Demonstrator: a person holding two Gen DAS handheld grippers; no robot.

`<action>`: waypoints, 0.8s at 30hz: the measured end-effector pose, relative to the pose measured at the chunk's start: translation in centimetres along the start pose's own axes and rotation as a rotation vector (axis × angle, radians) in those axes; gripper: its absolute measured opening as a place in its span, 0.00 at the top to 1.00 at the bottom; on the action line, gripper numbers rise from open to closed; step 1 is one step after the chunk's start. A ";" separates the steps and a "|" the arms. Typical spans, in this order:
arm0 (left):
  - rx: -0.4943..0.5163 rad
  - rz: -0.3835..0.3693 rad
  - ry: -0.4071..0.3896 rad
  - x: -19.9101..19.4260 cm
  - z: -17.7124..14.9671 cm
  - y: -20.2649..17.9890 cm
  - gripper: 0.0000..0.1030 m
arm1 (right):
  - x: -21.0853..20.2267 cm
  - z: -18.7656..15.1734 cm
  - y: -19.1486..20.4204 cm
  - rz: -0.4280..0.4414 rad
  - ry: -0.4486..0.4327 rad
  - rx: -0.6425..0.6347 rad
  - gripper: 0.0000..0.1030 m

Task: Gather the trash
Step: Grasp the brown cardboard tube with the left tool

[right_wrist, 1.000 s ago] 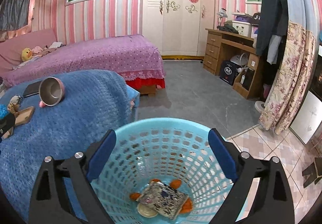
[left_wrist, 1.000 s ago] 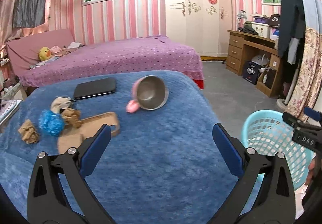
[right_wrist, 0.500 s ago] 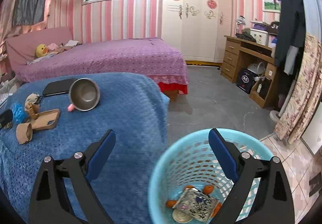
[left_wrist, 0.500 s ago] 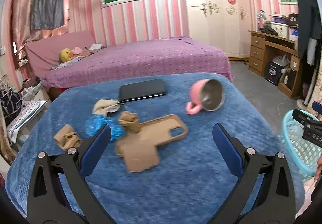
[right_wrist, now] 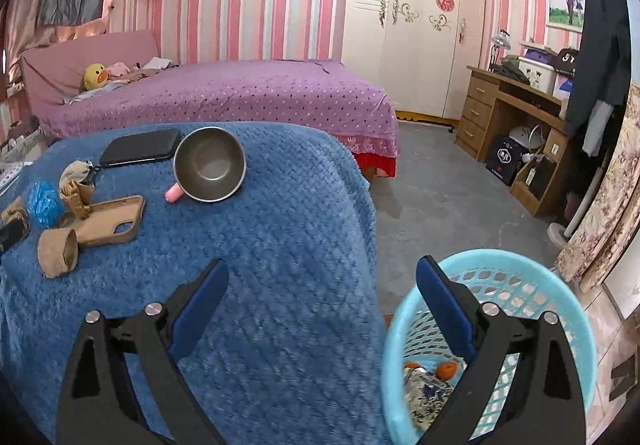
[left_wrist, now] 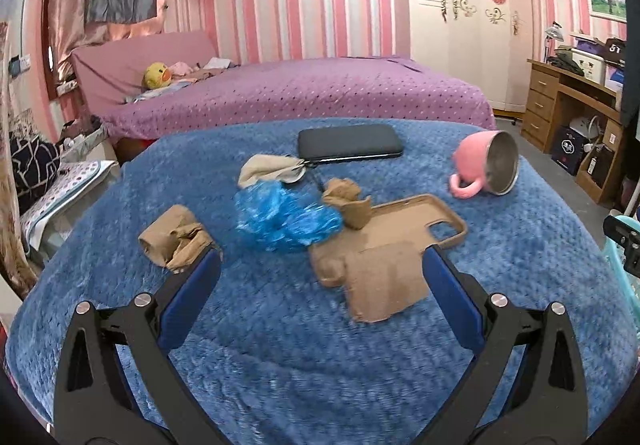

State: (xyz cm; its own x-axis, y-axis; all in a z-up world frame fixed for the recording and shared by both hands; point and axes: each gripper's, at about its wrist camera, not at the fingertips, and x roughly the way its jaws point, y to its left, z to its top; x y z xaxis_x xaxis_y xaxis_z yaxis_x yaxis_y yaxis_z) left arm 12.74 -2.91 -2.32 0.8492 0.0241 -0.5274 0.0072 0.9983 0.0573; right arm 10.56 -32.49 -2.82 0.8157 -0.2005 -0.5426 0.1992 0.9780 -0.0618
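Note:
On the blue blanket [left_wrist: 280, 325] lie a crumpled blue plastic wad [left_wrist: 286, 217], several brown paper scraps [left_wrist: 174, 241] and a flat brown piece [left_wrist: 380, 281]. My left gripper [left_wrist: 320, 277] is open and empty, just short of the scraps. My right gripper [right_wrist: 322, 281] is open and empty, over the blanket's edge beside the light blue basket [right_wrist: 560, 309], which holds a wrapper and orange bits [right_wrist: 430, 385]. The scraps also show in the right wrist view [right_wrist: 58, 251], at left.
A tan phone case [left_wrist: 416, 221], a black phone [left_wrist: 350, 141] and a tipped pink mug [left_wrist: 486, 167] lie on the blanket. A purple bed [left_wrist: 300, 93] stands behind, a wooden desk [right_wrist: 516, 117] at right, grey floor [right_wrist: 440, 181] between.
My left gripper has swung left and closer to the scraps, which now lie between its fingers. My right gripper has moved left, from over the basket to the blanket's edge.

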 end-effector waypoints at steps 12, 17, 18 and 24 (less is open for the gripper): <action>-0.053 -0.006 0.073 2.4 -0.6 1.4 0.05 | 2.0 -0.3 2.3 -0.020 0.034 -0.037 0.09; -0.045 -0.018 0.092 3.1 -0.5 0.5 0.05 | 2.7 -0.1 1.4 -0.009 0.056 0.007 0.09; -0.053 -0.035 0.096 3.2 -0.4 0.3 0.05 | 2.8 -0.1 1.3 -0.009 0.058 0.014 0.09; -0.051 -0.080 0.129 4.0 -0.2 -1.6 0.05 | 3.0 -0.1 1.1 -0.007 0.061 0.017 0.09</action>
State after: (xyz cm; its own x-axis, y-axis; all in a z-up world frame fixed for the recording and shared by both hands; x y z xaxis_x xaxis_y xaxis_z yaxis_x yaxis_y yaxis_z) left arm 16.01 -4.44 -4.73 0.7724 -0.0525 -0.6330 0.0425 0.9986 -0.0309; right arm 13.24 -32.01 -4.59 0.7798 -0.2030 -0.5922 0.2146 0.9753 -0.0518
